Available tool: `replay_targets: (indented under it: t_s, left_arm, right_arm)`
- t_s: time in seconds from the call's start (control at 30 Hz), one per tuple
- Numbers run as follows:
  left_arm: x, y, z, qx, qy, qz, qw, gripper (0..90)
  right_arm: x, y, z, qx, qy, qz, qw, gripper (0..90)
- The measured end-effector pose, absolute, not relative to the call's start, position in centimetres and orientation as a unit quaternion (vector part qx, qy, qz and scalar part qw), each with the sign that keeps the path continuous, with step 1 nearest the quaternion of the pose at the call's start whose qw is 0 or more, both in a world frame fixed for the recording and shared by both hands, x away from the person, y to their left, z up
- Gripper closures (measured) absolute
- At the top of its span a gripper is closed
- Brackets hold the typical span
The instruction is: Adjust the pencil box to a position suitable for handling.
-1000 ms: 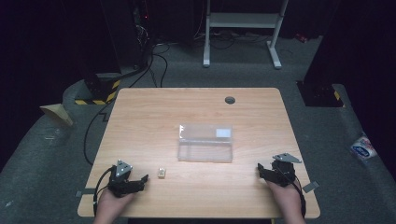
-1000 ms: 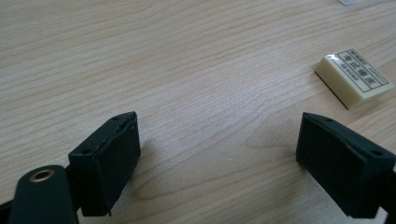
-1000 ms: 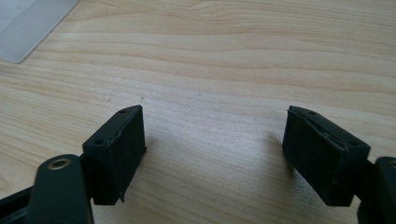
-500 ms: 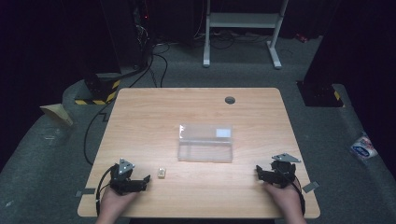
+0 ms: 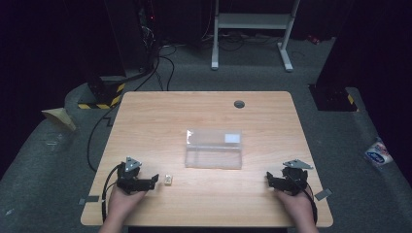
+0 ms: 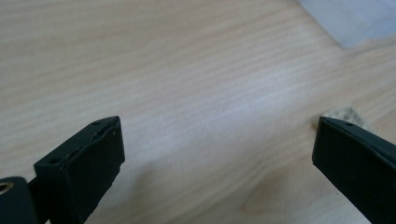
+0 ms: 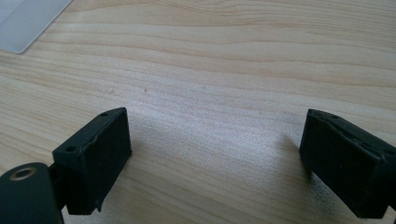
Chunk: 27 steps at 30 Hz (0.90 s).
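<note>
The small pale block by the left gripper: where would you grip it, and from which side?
Take the small block across its short sides, coming from above with the left gripper, whose jaws have just been opening with nothing between them. It lies low on the table, apart from the clear box, so nothing crowds it.

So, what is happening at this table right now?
A person holds a gripper in each hand near the front edge of the wooden table. The left gripper and the right gripper have just been opening and hold nothing. A small pale block lies just beside the left gripper. A clear plastic box sits in the middle, untouched.
</note>
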<state>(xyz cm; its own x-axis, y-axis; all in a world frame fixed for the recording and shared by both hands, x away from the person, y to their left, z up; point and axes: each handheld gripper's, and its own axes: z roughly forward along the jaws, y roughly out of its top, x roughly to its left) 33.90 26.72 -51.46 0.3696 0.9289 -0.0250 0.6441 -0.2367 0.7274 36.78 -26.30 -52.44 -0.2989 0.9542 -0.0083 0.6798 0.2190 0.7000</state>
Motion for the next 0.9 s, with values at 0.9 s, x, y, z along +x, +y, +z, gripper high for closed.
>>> replay_targets:
  t_s: [0.9]
  left_arm:
    - [32.6, 22.4, -50.9, 0.786, 0.456, 0.195, 0.369, 6.2]
  right_arm:
    - [36.7, -26.4, -52.4, 0.553, 0.739, 0.302, 0.237, 12.8]
